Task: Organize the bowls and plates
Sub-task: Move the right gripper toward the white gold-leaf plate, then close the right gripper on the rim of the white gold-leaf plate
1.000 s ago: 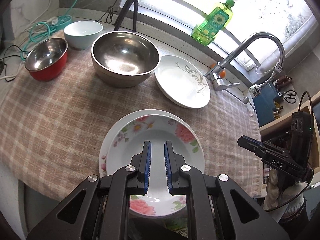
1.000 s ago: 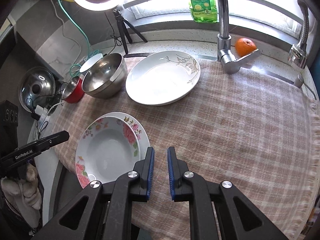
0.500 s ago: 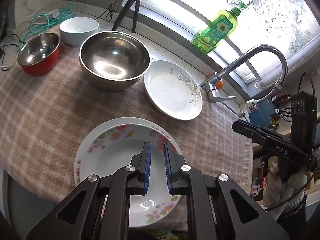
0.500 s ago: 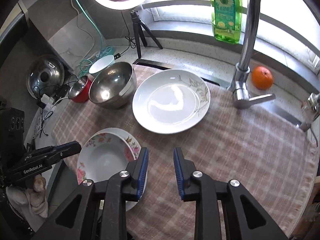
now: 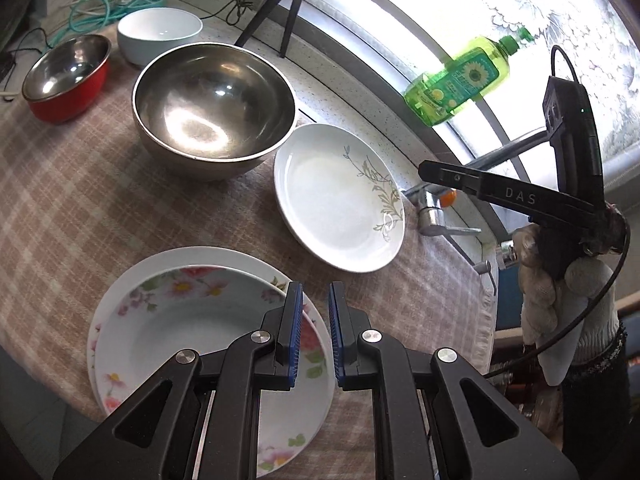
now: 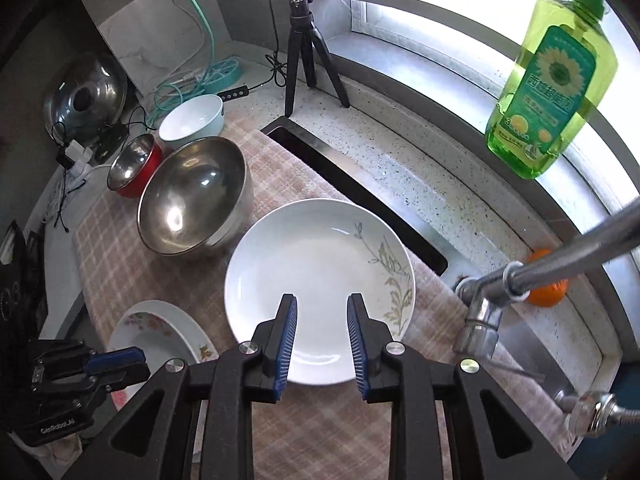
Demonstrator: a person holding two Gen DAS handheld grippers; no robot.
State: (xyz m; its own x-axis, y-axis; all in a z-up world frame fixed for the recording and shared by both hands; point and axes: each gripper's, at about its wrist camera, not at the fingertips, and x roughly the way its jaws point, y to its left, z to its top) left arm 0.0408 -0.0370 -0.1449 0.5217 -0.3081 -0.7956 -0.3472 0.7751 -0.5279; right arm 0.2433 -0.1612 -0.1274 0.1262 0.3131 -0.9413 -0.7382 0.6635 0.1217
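The right gripper (image 6: 322, 344) hangs over the near rim of the white plate (image 6: 316, 264) on the checked cloth (image 6: 120, 264), jaws parted a little and empty. To lift cleanly it should widen, drop astride that rim and pinch squarely. The left gripper (image 5: 312, 340), nearly closed and empty, hovers over the flowered plates (image 5: 172, 320) nearer left.

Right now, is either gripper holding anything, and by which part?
Nothing is held. The left gripper is nearly shut over the floral plate, empty. The right gripper is open above the white plate.
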